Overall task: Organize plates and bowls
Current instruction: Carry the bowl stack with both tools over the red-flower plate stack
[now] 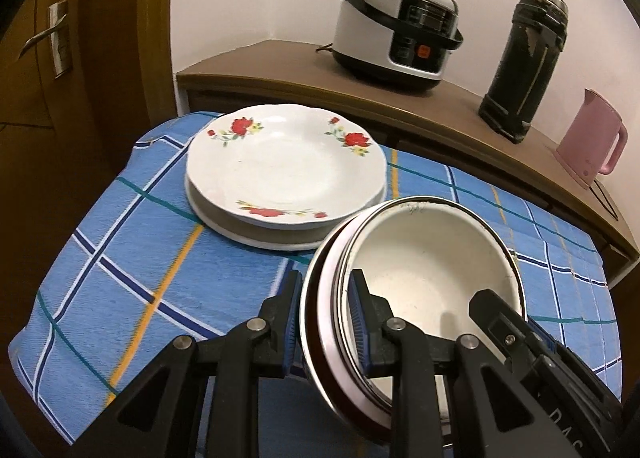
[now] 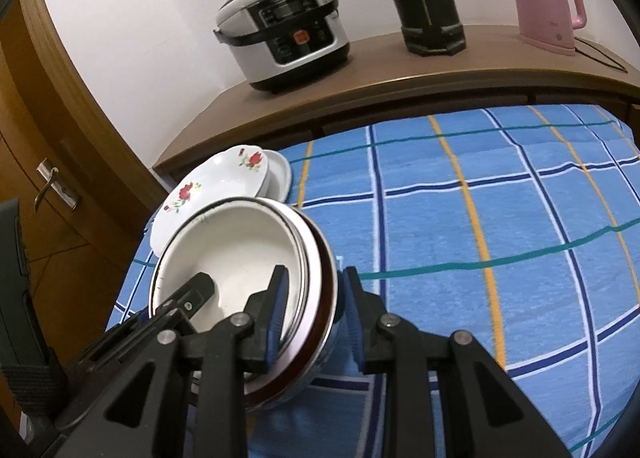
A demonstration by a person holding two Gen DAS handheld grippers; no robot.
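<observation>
A stack of nested enamel bowls (image 1: 432, 258), white inside with dark rims, stands on the blue checked cloth; it also shows in the right wrist view (image 2: 240, 242). My left gripper (image 1: 326, 294) straddles the stack's left rim, one finger inside, one outside, with a gap to the outer pad. My right gripper (image 2: 314, 290) straddles the right rim the same way, with a gap on its outer side. Behind the bowls a stack of white flowered plates (image 1: 286, 166) sits on the cloth, and it also shows in the right wrist view (image 2: 216, 186).
A wooden counter (image 1: 304, 70) behind the table carries a rice cooker (image 1: 396, 30), a black thermos (image 1: 524, 58) and a pink kettle (image 1: 592, 138). A wooden door (image 1: 48, 58) stands at the left. Blue cloth (image 2: 500, 218) stretches to the right of the bowls.
</observation>
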